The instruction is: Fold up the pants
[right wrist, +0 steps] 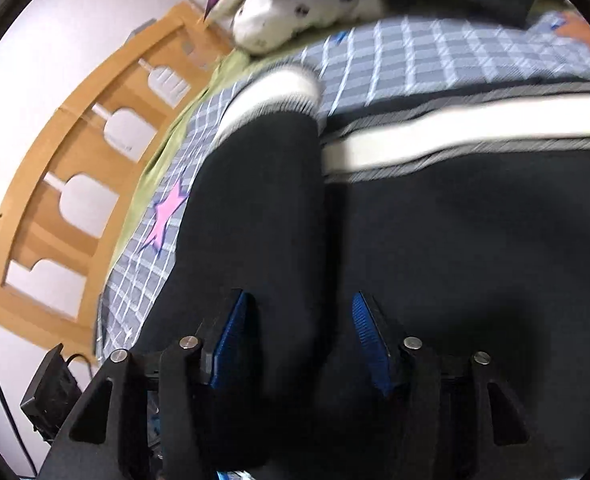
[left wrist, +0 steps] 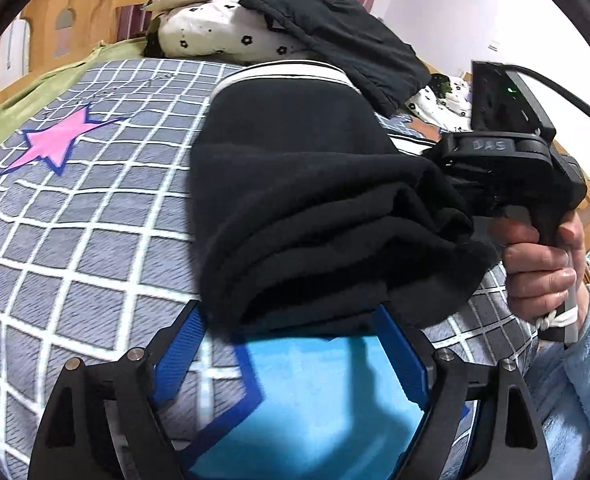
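Jaws: left gripper wide, nothing pinched, at near edge of folded stack | right gripper part-closed astride black pants, pad contact unclear | pants bunched on checked bed, likely to carry fold over.

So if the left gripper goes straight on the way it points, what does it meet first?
Most likely the folded black pants: their near edge lies just ahead of the open left gripper. Depth is uncertain.
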Demonstrator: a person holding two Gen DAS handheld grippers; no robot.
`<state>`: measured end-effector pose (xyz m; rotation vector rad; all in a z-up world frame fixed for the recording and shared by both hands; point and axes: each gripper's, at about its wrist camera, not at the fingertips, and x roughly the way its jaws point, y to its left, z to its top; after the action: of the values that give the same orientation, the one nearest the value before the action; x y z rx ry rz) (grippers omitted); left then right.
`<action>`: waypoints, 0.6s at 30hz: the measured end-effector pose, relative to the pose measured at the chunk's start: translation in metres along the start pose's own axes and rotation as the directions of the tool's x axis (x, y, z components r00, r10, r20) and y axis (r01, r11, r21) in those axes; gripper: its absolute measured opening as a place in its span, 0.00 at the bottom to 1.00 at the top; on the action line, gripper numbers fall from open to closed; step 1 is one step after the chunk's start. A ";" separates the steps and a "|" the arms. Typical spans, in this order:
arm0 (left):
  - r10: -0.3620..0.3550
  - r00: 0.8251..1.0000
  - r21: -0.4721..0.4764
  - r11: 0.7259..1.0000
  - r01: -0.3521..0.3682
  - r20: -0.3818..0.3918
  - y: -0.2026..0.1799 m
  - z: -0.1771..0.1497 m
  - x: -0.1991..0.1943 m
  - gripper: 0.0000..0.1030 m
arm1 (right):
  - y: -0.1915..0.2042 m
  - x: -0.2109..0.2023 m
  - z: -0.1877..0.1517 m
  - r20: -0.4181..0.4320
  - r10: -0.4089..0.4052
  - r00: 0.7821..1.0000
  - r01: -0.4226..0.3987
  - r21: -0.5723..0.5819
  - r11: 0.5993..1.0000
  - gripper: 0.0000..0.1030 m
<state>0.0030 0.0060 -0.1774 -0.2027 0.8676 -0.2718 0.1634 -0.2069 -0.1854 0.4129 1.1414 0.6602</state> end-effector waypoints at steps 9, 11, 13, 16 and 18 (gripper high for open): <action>0.142 0.990 0.040 0.989 -0.142 0.020 -0.034 -0.002 0.020 0.93 | 0.035 -0.095 0.020 0.230 0.120 0.966 -0.076 -0.190 0.979 0.09; 0.189 0.982 0.095 0.977 -0.190 0.014 -0.048 -0.003 0.025 0.93 | 0.028 -0.114 0.023 0.265 0.110 0.958 -0.058 -0.198 0.979 0.09; 0.209 0.977 0.143 0.967 -0.211 0.027 -0.062 -0.004 0.027 0.92 | 0.009 -0.142 0.028 0.318 0.090 0.944 -0.038 -0.166 0.985 0.09; 0.177 0.983 0.215 0.959 -0.184 0.054 -0.084 -0.002 0.024 0.92 | -0.021 -0.189 0.031 0.418 0.025 0.908 0.040 -0.147 0.988 0.09; 0.134 0.989 0.259 0.955 -0.147 0.067 -0.100 -0.001 0.020 0.92 | -0.046 -0.223 0.024 0.484 -0.018 0.875 0.085 -0.117 0.989 0.09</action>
<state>-0.0008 -0.0949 -0.1646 0.1000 0.7845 -0.2455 0.1403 -0.3904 -0.0493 0.4011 0.6240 0.5426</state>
